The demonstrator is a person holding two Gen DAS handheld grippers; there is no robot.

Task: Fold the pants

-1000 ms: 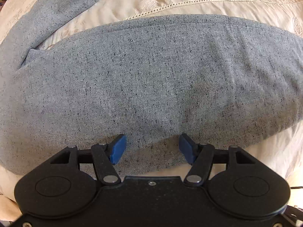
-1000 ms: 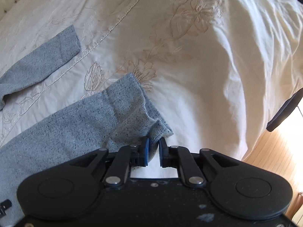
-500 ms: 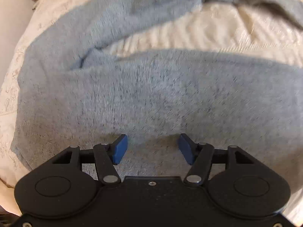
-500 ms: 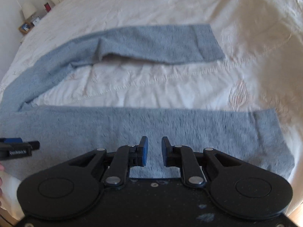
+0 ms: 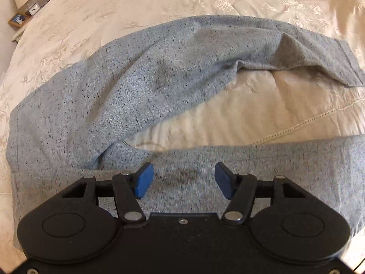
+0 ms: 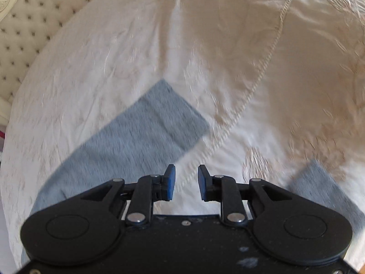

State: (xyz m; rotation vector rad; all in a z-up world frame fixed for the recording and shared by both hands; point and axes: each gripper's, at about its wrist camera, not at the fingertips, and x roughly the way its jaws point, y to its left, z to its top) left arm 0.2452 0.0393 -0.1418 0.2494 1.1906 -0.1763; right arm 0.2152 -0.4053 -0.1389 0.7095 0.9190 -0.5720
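Note:
Grey speckled pants [image 5: 141, 86] lie spread on the cream bedspread [image 5: 216, 116], the two legs apart in a V. My left gripper [image 5: 182, 175] hovers over the near leg close to the crotch. Its blue pads stand wide and are closing a little, with fabric below them but none pinched. In the blurred right wrist view, my right gripper [image 6: 184, 178] is over bare bedspread between the legs, its jaws opening with nothing in them. The far leg's cuff [image 6: 164, 118] lies ahead to its left. The near leg's cuff [image 6: 319, 187] lies at its right.
A nightstand [image 5: 20, 18] with a lamp and small items stands beyond the bed's far left corner. A tufted headboard [image 6: 29, 22] rises at the top left of the right wrist view. An embroidered seam [image 6: 267, 68] crosses the bedspread.
My right gripper has let go of the near leg's cuff, opened, and swung over to the bedspread between the legs. My left gripper has moved along the near leg toward the crotch, still open.

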